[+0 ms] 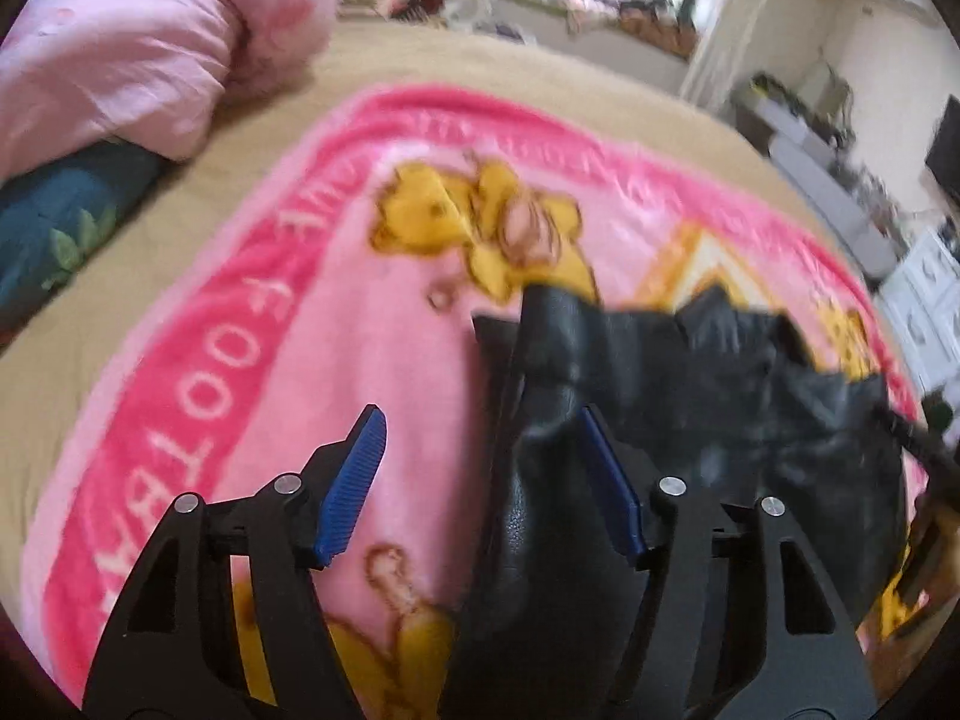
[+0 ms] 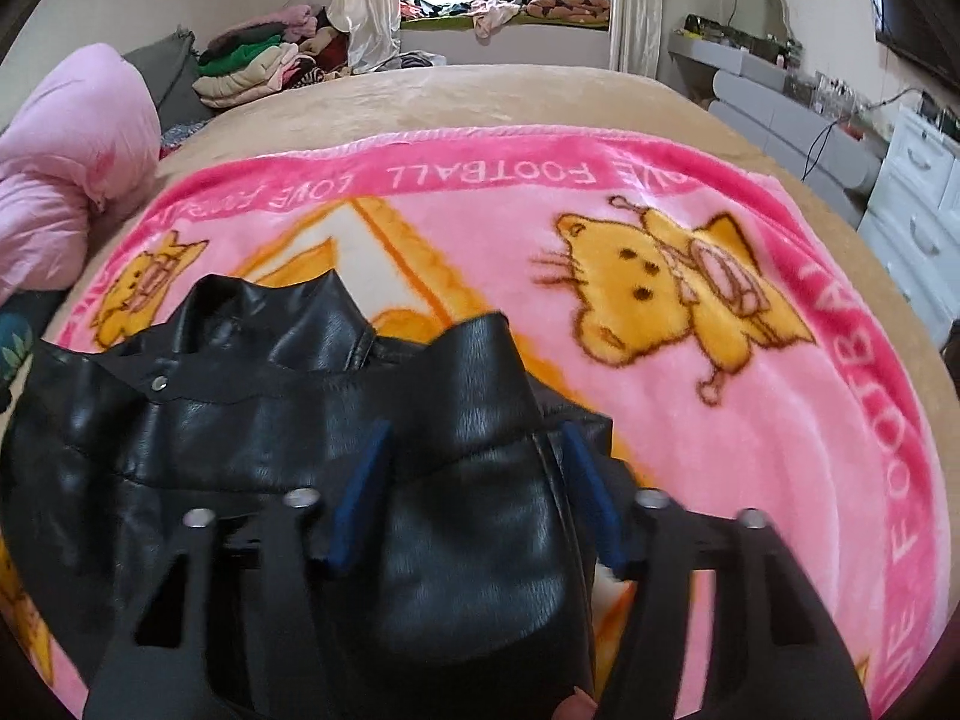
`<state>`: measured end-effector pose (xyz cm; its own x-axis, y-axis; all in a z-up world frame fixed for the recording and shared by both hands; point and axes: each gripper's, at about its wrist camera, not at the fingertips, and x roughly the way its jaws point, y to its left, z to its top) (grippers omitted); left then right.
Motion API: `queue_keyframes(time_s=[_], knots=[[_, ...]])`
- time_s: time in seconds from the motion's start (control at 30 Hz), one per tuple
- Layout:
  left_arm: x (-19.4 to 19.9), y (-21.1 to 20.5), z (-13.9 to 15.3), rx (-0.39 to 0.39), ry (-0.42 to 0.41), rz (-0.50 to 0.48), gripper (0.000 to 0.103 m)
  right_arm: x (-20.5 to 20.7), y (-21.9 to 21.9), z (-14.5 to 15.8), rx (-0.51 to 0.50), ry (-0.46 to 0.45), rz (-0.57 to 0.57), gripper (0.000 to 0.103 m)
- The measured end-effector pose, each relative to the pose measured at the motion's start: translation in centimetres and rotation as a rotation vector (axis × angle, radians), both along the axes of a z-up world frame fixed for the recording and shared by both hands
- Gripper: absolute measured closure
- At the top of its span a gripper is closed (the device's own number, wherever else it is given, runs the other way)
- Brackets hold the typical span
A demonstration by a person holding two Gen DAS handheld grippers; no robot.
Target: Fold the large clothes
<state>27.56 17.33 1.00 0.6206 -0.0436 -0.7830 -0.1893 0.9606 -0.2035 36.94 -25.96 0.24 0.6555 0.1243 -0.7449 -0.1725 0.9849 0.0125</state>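
Both tools stand spread wide, clamping nothing. The left gripper (image 1: 480, 468) has a ridge of the black leather jacket (image 1: 660, 408) rising between its blue pads (image 1: 354, 480), nearer the right one. The right gripper (image 2: 474, 480) straddles a bulging fold of the same jacket, which lies bunched on the pink blanket (image 2: 750, 420) over the tan bed (image 2: 480, 90). Slick, stiff leather is the risk: a shallow pinch may slide off, the bulk may spring back unfolded, or a pad may snag the blanket's pile too.
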Motion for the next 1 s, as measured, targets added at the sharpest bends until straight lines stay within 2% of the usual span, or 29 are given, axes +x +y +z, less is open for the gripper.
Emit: queue_keyframes(time_s=[0.07, 0.13, 0.17, 0.27, 0.4, 0.47, 0.53, 0.67, 0.83, 1.0], knots=[[0.6, -0.1, -1.1, -0.021, 0.022, -0.038, 0.048, -0.2, 0.1, 0.2, -0.008, -0.017, -0.009, 0.072], [1.1, -0.8, -1.4, 0.007, 0.020, -0.065, 0.067, -0.6, -0.2, 0.6, 0.002, -0.042, -0.022, 0.081], [1.2, -1.1, -1.3, 0.021, 0.015, -0.075, 0.085, -0.9, -0.3, 1.0, 0.009, -0.058, -0.028, 0.085], [1.1, -1.9, 0.1, 0.070, -0.028, -0.066, 0.094, -2.0, -1.8, 3.2, 0.072, -0.115, -0.049, 0.087], [0.3, -1.8, 3.7, 0.016, -0.135, -0.057, 0.095, -2.0, -3.7, 5.9, 0.203, -0.154, -0.069, 0.090], [0.5, -1.5, 4.9, -0.012, -0.165, -0.052, 0.095, -1.6, -4.2, 6.5, 0.230, -0.155, -0.085, 0.090], [1.2, -1.5, 5.3, -0.008, -0.179, -0.048, 0.095, -0.7, -4.7, 6.7, 0.266, -0.151, -0.110, 0.090], [3.2, -1.5, 4.1, 0.001, -0.159, -0.030, 0.095, 1.1, -5.1, 5.5, 0.310, -0.113, -0.149, 0.090], [4.9, -2.0, 1.4, 0.034, -0.102, -0.025, 0.095, 2.7, -4.1, 2.9, 0.236, -0.067, -0.194, 0.091], [5.7, -2.1, -0.5, 0.058, -0.062, -0.034, 0.094, 3.7, -4.5, 0.1, 0.216, -0.008, -0.229, 0.091]])
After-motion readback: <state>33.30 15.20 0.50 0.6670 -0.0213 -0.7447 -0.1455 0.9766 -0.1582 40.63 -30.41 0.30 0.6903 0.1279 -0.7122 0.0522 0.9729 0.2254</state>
